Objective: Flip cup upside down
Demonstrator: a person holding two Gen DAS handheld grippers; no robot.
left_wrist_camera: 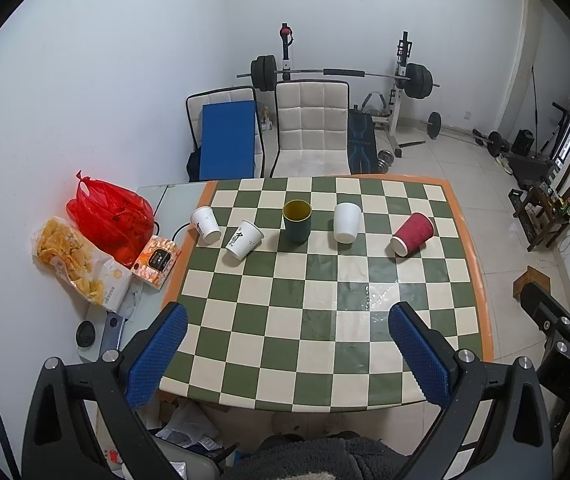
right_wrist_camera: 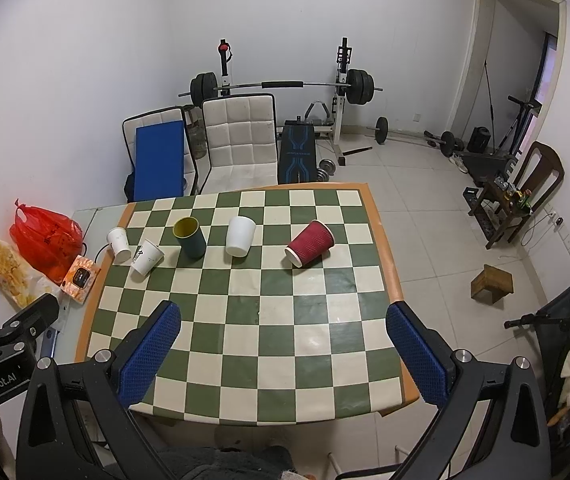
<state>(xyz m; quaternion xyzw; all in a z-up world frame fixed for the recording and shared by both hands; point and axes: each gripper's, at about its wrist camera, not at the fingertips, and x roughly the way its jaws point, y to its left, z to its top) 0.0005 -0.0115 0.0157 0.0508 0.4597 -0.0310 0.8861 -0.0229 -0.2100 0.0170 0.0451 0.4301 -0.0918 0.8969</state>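
Several cups stand in a row across the far half of a green-and-cream checkered table (left_wrist_camera: 317,320) (right_wrist_camera: 253,320). From the left: a white paper cup (left_wrist_camera: 205,225) (right_wrist_camera: 119,243), a white printed paper cup (left_wrist_camera: 244,239) (right_wrist_camera: 147,256), a dark green cup with a yellow inside, mouth up (left_wrist_camera: 297,220) (right_wrist_camera: 189,237), a plain white cup (left_wrist_camera: 347,223) (right_wrist_camera: 239,235), and a red ribbed paper cup (left_wrist_camera: 412,234) (right_wrist_camera: 310,243). My left gripper (left_wrist_camera: 289,320) and right gripper (right_wrist_camera: 285,320) are both open and empty, above the table's near edge, well short of the cups.
Left of the table lie a red plastic bag (left_wrist_camera: 111,216), a bag of chips (left_wrist_camera: 71,260) and an orange box (left_wrist_camera: 156,259). Two chairs (left_wrist_camera: 311,128) and a barbell rack (left_wrist_camera: 399,80) stand behind. A wooden chair (right_wrist_camera: 525,192) and stool (right_wrist_camera: 491,282) are at right.
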